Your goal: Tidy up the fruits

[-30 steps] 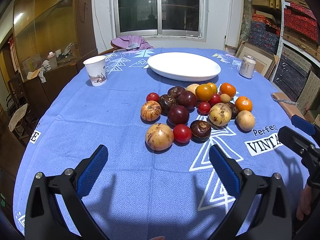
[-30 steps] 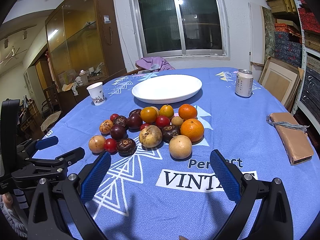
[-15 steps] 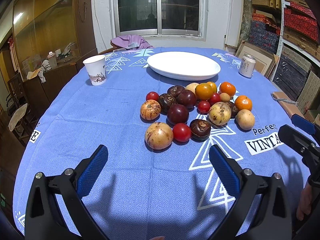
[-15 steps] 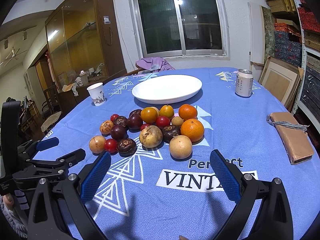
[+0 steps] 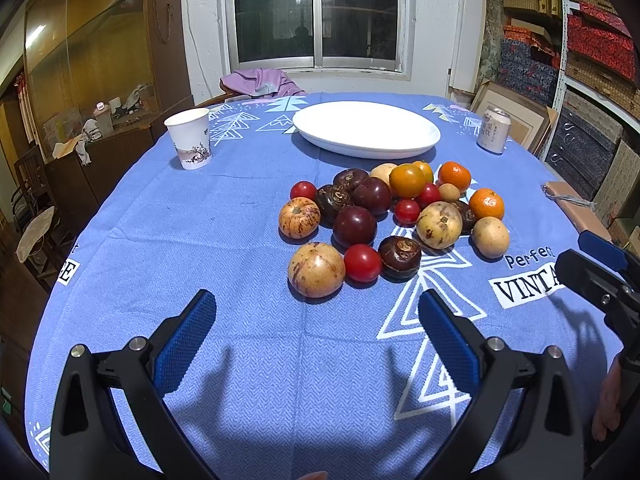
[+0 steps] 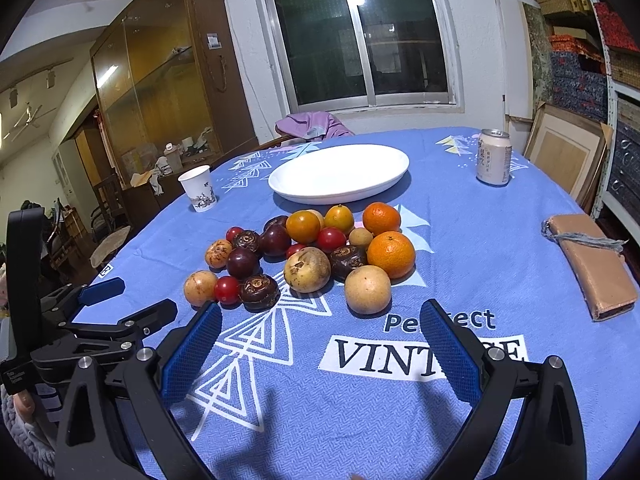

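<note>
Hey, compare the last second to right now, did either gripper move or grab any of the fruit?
Almost nothing changed. The left hand-held gripper and right hand-held gripper hang open and empty over the blue tablecloth, short of the fruit pile, with at most a slight drift. No fruit was taken or moved, and the white plate holds no fruit, as before.

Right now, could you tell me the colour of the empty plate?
White plate, clearest in the right wrist view.

We see the left claw (image 6: 132, 294) edged slightly toward 1 o'clock, nearer the fruit pile (image 6: 304, 252), jaws apart.
</note>
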Action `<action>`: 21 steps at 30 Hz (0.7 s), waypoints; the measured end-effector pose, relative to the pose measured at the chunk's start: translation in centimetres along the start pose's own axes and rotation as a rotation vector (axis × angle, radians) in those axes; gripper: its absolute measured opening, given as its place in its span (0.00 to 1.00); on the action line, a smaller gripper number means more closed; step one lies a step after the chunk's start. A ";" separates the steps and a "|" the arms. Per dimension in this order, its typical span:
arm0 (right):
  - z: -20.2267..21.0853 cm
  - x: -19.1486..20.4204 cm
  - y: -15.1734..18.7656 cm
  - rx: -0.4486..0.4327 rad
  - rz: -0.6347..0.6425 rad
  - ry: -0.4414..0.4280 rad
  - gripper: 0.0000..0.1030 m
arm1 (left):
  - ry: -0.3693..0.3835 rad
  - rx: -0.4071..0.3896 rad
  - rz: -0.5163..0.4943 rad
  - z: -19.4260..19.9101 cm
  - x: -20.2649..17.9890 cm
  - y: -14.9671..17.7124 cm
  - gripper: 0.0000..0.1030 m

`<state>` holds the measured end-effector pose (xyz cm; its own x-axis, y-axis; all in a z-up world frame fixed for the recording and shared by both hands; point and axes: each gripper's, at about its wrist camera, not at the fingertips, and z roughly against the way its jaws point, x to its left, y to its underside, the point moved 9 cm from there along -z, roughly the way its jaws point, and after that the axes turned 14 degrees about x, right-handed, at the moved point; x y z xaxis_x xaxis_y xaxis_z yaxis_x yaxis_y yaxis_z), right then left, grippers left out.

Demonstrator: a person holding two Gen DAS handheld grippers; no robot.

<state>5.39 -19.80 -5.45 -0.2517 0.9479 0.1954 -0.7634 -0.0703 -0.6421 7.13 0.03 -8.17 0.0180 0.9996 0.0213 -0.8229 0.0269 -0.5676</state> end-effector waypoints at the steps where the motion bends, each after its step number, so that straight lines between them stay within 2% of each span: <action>1: -0.1 -0.1 0.0 0.004 -0.004 -0.003 0.97 | 0.001 -0.003 -0.002 0.0 0.0 -0.1 0.96; 4: -0.4 -0.5 0.1 0.011 -0.022 -0.043 0.97 | 0.011 -0.020 -0.019 0.1 -0.3 -0.2 0.96; 7: -0.6 -0.4 0.3 0.012 -0.027 -0.138 0.97 | 0.045 -0.028 -0.050 0.2 -0.7 -0.4 0.96; 9: 0.1 -0.1 0.1 -0.040 -0.008 -0.189 0.97 | 0.084 -0.011 -0.071 -0.2 -1.0 -0.1 0.96; 11: 1.6 0.0 -0.1 -0.148 0.004 -0.230 0.97 | 0.111 0.009 -0.079 -0.7 -0.8 -0.1 0.96; 12: 1.8 0.0 -0.2 -0.162 0.010 -0.235 0.97 | 0.118 0.019 -0.084 -1.0 -0.6 -0.1 0.96; 13: 1.9 0.1 -0.4 -0.157 0.028 -0.215 0.97 | 0.130 0.028 -0.089 -1.3 -0.5 -0.2 0.96; 16: 1.4 0.0 -0.9 -0.102 0.119 -0.148 0.97 | 0.249 0.046 -0.059 -2.1 0.3 -0.8 0.96; 18: 0.8 -0.2 -1.1 -0.055 0.163 -0.110 0.97 | 0.298 0.042 -0.034 -2.6 0.8 -1.2 0.96; 21: -0.6 -1.0 -1.3 0.008 0.211 -0.053 0.97 | 0.234 0.054 -0.079 -3.5 0.9 -2.2 0.96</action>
<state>7.01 -20.49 -5.27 -0.4370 0.8943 0.0962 -0.6951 -0.2679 -0.6671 10.96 0.86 -9.80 0.2091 0.9691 -0.1311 -0.8427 0.1105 -0.5270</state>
